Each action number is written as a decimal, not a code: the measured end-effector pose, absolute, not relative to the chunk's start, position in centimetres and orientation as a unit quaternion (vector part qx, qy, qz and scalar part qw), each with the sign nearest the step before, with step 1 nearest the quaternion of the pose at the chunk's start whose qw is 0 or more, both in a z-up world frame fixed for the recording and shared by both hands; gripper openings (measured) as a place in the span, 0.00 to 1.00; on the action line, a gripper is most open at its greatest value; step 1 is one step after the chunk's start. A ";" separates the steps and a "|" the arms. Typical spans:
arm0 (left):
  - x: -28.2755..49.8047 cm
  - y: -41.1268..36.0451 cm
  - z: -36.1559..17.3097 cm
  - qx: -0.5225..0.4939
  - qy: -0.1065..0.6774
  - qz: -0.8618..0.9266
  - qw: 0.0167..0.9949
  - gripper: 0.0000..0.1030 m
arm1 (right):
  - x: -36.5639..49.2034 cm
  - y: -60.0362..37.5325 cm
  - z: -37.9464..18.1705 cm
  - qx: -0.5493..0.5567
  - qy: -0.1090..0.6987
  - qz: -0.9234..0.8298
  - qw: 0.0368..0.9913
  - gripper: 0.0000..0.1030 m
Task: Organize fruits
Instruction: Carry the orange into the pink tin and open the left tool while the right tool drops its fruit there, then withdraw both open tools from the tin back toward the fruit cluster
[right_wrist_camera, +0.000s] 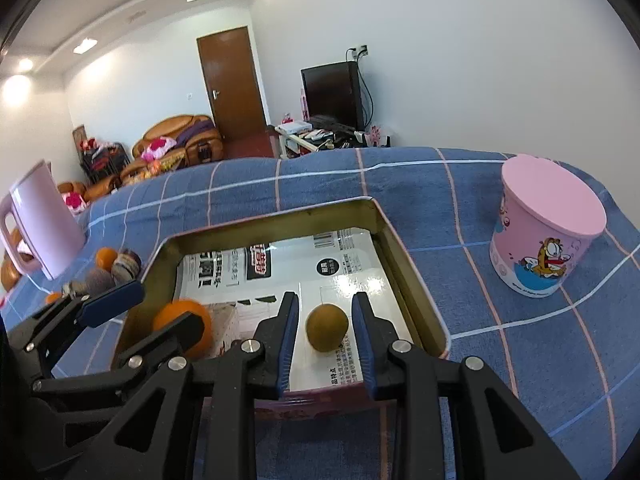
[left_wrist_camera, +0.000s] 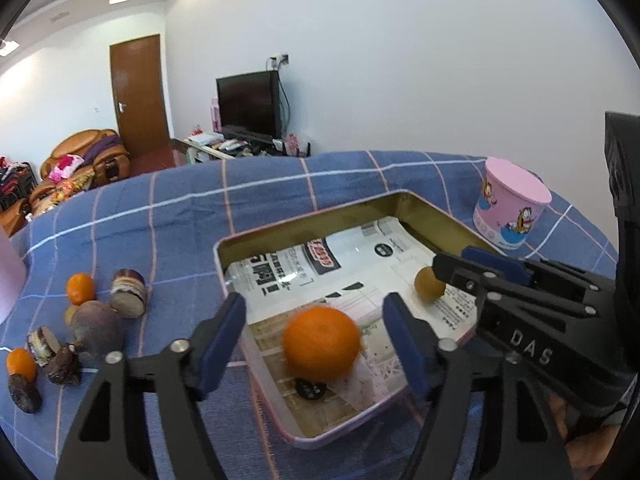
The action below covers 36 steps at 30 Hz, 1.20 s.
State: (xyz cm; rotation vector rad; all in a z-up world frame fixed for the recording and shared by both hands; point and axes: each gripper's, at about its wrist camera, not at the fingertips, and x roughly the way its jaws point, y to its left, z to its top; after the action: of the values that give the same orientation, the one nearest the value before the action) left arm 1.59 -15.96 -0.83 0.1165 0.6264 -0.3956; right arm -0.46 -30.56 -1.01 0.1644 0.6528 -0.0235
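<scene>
The left hand-held gripper (left_wrist_camera: 316,332) stands with its blue pads spread wide on either side of a large orange (left_wrist_camera: 322,344), and neither pad touches the fruit. The orange lies in the near part of an open rectangular tin (left_wrist_camera: 280,222), on the printed paper that lines the bottom.

The right hand-held gripper (right_wrist_camera: 325,330) reaches into the same tin from the other side. Its jaws sit nearly as close together as they go, with a small olive-brown fruit (right_wrist_camera: 327,329) in the narrow gap between them; a sliver of space shows on each side, so I cannot tell whether the pads actually press on it.

The tin rests on a table covered with a blue checked cloth (left_wrist_camera: 180,216). To the left of the tin, on the cloth, lies a cluster of small oranges (left_wrist_camera: 80,288), dark fruits and cut pieces. A pink lidded cup (right_wrist_camera: 546,236) with a cartoon print stands to the right of the tin, well apart from it. A pink kettle (right_wrist_camera: 44,224) stands at the far left.
</scene>
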 end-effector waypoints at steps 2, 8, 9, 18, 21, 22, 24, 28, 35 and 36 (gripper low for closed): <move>1.4 -15.7 -0.6 0.053 0.298 -0.190 0.934 0.83 | -0.6 -30.9 -0.9 0.090 0.312 -0.012 0.946 0.30; 0.9 -14.5 0.5 0.032 0.266 -0.175 0.947 1.00 | -2.1 -31.2 0.5 0.096 0.252 -0.026 0.962 0.57; 0.9 -14.4 0.6 0.034 0.262 -0.169 0.950 1.00 | -2.8 -31.2 0.9 0.092 0.226 -0.041 0.969 0.63; 0.3 -11.7 0.8 0.052 0.214 -0.086 0.972 1.00 | -4.1 -30.9 2.0 0.048 0.156 -0.118 0.979 0.71; -0.2 -10.9 1.1 0.052 0.192 -0.067 0.978 1.00 | -5.1 -31.0 2.2 0.045 0.140 -0.134 0.980 0.71; -0.3 -10.7 1.1 0.052 0.189 -0.063 0.979 1.00 | -5.3 -30.8 2.3 0.043 0.136 -0.138 0.980 0.71; -0.5 -10.3 1.1 0.050 0.185 -0.056 0.980 1.00 | -5.7 -30.5 2.2 0.037 0.131 -0.150 0.979 0.71; -1.1 -9.5 1.1 0.043 0.180 -0.064 0.981 1.00 | -6.5 -30.3 2.4 0.043 0.122 -0.163 0.978 0.71; -2.3 -9.0 1.2 0.047 0.178 -0.077 0.980 1.00 | -7.7 -30.2 2.3 0.070 0.132 -0.177 0.973 0.71; -2.4 -8.8 1.2 0.046 0.180 -0.079 0.979 1.00 | -8.0 -30.0 2.3 0.069 0.133 -0.179 0.972 0.71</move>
State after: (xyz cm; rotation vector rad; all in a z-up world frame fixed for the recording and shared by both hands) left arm -2.39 -8.80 1.19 0.0923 0.3618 -0.1589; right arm -7.96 -29.97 2.29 0.1401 0.2681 -0.3612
